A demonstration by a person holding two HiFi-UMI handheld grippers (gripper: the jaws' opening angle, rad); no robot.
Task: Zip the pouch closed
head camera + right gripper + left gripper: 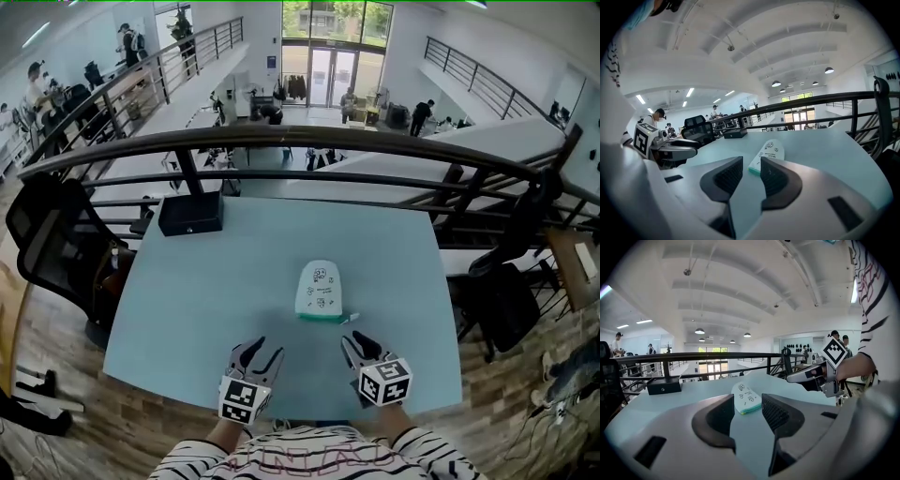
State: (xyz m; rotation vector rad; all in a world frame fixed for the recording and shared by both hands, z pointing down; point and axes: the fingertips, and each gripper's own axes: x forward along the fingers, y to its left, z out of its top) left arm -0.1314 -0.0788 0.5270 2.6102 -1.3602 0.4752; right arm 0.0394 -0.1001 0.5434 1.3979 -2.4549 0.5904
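pouch [323,291]: lying flat mid-counter [187,309], just ahead of both grippers, untouched | left gripper [262,352]: fingers apart, empty | right gripper [360,349]: fingers apart, empty | progress: zipping seemingly not begun; steadying the pouch and drawing it shut all left

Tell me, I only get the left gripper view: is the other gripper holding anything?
Observer: No. In its own view the right gripper has its fingers apart and empty; the pouch lies ahead, untouched.
Visitor: Where's the zipper pull?
Observer: The head view shows a small white tab at the pouch's near right corner; probably that.
Visitor: Which gripper is nearer it?
Observer: From above, the right gripper; the left gripper sits further left.
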